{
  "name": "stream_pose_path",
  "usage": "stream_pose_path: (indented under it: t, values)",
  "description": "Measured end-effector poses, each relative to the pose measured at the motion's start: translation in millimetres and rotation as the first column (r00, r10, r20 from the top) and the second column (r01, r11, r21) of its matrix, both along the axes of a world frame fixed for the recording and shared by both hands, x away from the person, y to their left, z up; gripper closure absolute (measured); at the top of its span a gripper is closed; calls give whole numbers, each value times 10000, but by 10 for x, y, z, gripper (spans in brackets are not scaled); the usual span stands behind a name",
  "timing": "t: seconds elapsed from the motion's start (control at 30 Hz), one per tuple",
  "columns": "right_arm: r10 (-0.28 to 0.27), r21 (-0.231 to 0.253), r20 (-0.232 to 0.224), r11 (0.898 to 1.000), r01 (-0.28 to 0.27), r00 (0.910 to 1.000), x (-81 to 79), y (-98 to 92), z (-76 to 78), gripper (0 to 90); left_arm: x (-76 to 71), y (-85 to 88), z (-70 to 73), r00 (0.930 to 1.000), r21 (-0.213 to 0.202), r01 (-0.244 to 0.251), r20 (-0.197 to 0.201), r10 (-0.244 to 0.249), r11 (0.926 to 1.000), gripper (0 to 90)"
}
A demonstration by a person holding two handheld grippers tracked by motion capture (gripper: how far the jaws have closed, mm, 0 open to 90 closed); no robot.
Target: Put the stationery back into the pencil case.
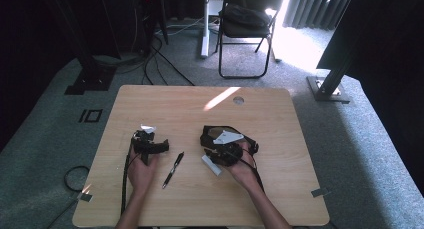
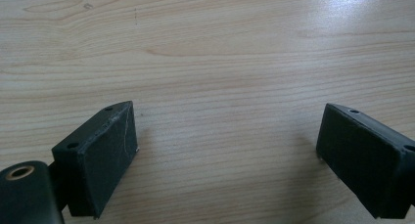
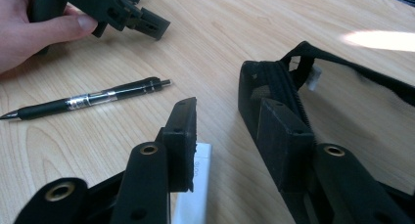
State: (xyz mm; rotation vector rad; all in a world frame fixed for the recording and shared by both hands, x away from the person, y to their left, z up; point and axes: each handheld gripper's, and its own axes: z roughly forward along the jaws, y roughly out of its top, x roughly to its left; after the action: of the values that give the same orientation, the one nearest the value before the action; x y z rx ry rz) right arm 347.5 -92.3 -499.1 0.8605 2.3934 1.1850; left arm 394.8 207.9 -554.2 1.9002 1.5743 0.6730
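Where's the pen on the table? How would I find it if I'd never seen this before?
Look at the light wooden table and find the person's two hands near its front edge. The pen lies flat on the wood between them, nearer the left gripper. It is the one long, thin black stick, with a clear middle band, unlike the chunky black grippers and the flat white object.

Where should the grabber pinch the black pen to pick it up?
Probably across the pen's middle, coming from above: it lies flat and thin on the table, with bare wood on both long sides for the jaws.
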Motion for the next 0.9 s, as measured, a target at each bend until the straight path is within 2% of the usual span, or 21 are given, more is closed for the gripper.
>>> stream_pose_path:
  t: [0.23, 0.5, 0.9]
  values:
    - [106, -260, -120, 9996, -109, 9999, -6, 55, -83, 593, 0, 0, 0, 10000, 1, -2, -1, 2, 10000, 83]
    - [151, -305, -140, 9994, -156, 9998, -15, 95, -122, 597, 0, 0, 0, 10000, 1, -2, 0, 2, 10000, 84]
    - [123, -460, -513, 9988, -147, 9986, -15, 139, -272, 599, 0, 0, 0, 10000, -1, -1, 3, 1, 10000, 83]
